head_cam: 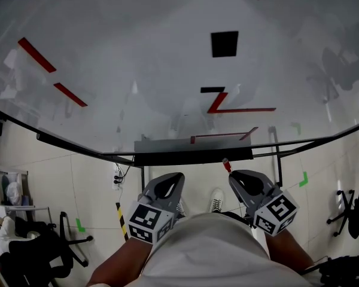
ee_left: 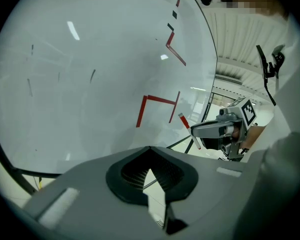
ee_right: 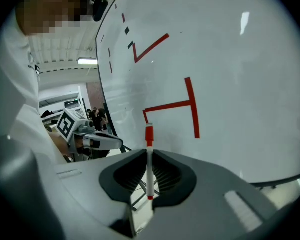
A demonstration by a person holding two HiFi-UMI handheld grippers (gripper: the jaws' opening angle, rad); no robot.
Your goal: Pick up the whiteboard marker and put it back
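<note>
A whiteboard marker (ee_right: pixel 149 160), white with a red cap (head_cam: pixel 226 164), stands upright between the jaws of my right gripper (ee_right: pixel 149 176), which is shut on it. In the head view that right gripper (head_cam: pixel 238 178) is held just below the whiteboard's dark tray (head_cam: pixel 191 155), right of centre. My left gripper (head_cam: pixel 169 185) sits beside it to the left, shut with nothing in it (ee_left: pixel 149 171). The left gripper view shows the right gripper (ee_left: pixel 206 130) holding the marker (ee_left: pixel 188 127) with its red cap up. The whiteboard (head_cam: pixel 137 52) fills the view ahead.
Red lines (head_cam: pixel 236 107) and a black square (head_cam: pixel 224 43) mark the board. Black frame legs (head_cam: pixel 279 160) hold it up. Office chairs stand on the tiled floor at the left (head_cam: pixel 42 250) and right (head_cam: pixel 353 211). The person's shoes (head_cam: pixel 216 200) show below.
</note>
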